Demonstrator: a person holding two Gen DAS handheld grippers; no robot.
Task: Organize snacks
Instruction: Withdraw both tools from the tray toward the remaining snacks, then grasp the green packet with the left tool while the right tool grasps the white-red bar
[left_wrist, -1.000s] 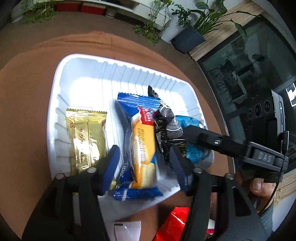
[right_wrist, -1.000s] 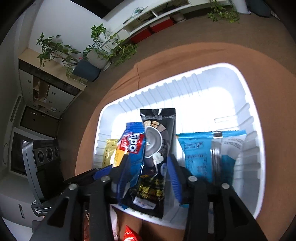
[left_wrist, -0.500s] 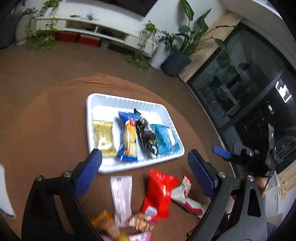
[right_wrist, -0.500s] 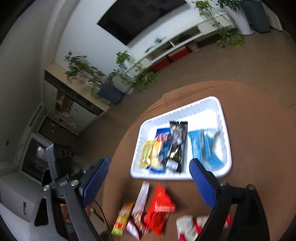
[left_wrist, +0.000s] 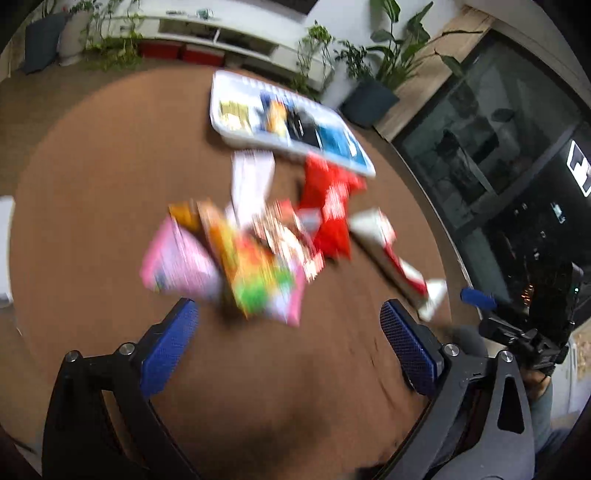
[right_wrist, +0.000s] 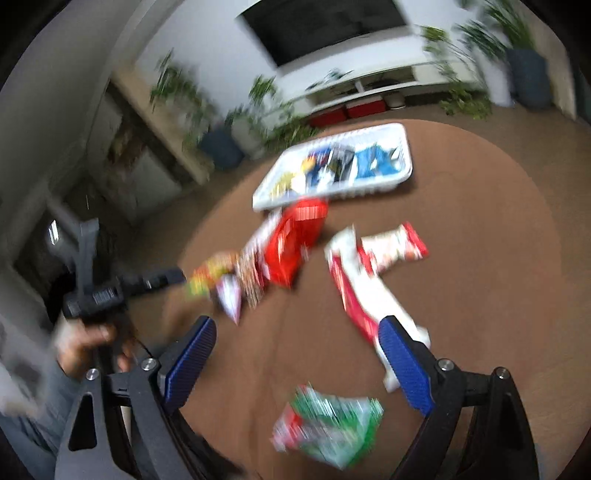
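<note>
Broadly, a round brown desk carries everything, and both views are smeared by motion blur. Toward its far edge lies a white ribbed tray holding four packets in a row: gold, blue and orange, black, and light blue; their print cannot be read. Just in front of the tray's near rim, loose snacks lie in a heap around the middle of the desk: a red bag touching a white sachet, an orange-and-green packet overlapping a pink packet, and a long red-and-white wrapper toward the right edge. A green-and-white packet lies alone near the near edge.

The left hand-held gripper has just been opening; its blue pads stand wide apart with only bare desk between them. The right hand-held gripper is likewise spread wide and holds nothing.
</note>
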